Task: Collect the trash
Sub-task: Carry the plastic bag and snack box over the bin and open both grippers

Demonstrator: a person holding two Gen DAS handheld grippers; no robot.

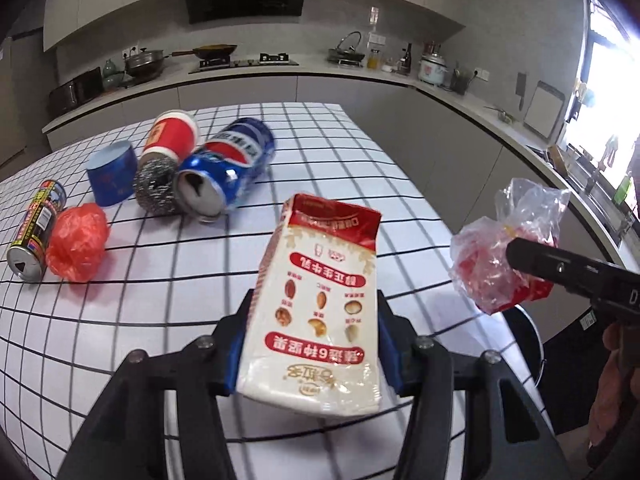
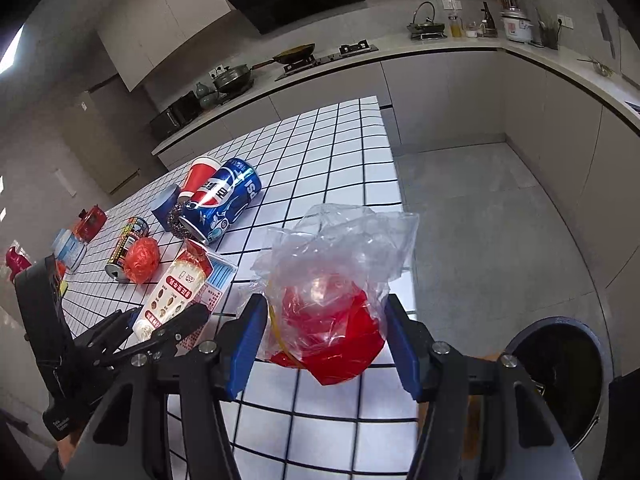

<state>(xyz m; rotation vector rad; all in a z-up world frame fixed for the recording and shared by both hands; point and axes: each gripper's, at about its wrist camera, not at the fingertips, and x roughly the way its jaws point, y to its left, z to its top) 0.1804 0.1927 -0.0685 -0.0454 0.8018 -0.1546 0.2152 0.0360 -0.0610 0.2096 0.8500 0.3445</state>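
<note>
Left wrist view: my left gripper (image 1: 316,344) was clamped on the milk carton (image 1: 320,304), held clear above the checked table (image 1: 360,152). With the Pepsi can (image 1: 228,172) as landmark, the steel scourer (image 1: 154,190) touched its left side, the red paper cup (image 1: 172,136) lay just behind that, the blue cup (image 1: 112,172) stood further left, and the red plastic wad (image 1: 78,244) and small black can (image 1: 36,232) lay well to its left. Right wrist view: my right gripper (image 2: 326,340) was closed on the clear bag with red scraps (image 2: 332,280), lifted near the table's edge; the dark bin (image 2: 560,376) stood on the floor, well to the right of the Pepsi can (image 2: 220,204) and nearer the camera. I judged the task as early: two pieces were in hand but not yet binned, and six or so remained on the table. Nothing appeared to block the way to the bin.
</note>
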